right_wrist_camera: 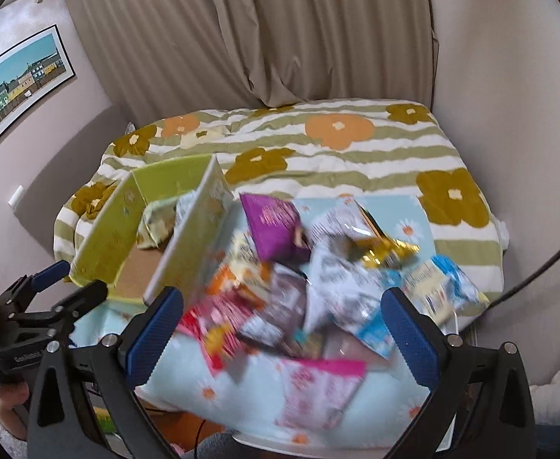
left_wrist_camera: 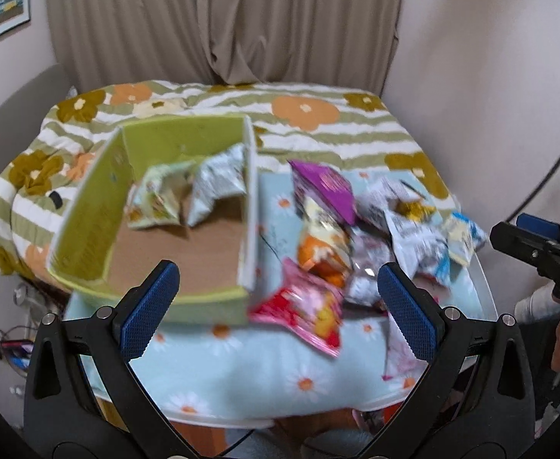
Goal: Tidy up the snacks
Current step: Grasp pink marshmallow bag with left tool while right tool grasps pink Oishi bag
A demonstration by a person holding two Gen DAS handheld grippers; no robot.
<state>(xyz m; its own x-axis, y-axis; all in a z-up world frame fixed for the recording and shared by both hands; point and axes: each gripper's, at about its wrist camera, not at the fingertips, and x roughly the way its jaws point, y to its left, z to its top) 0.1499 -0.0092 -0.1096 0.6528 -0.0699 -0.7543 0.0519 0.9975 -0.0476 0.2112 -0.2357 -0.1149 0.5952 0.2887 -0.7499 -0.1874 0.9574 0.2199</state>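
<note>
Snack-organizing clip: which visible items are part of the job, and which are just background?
Job items:
green box, two packets inside
loose snack pile on the table
left gripper and right gripper, both open

Background:
floral bedspread
curtain
framed picture

Snack packets [right_wrist_camera: 280, 290]: glossy film, crinkled; one gold foil packet [right_wrist_camera: 389, 252] at 1 o'clock of the heap. Green box [left_wrist_camera: 153, 206]: matt cardboard, bare brown floor. Daisy cloth [left_wrist_camera: 249, 371]: soft, matt fabric. Left gripper [left_wrist_camera: 280, 306]: matt black plastic, blue textured pads [left_wrist_camera: 147, 313], metal rivets.
</note>
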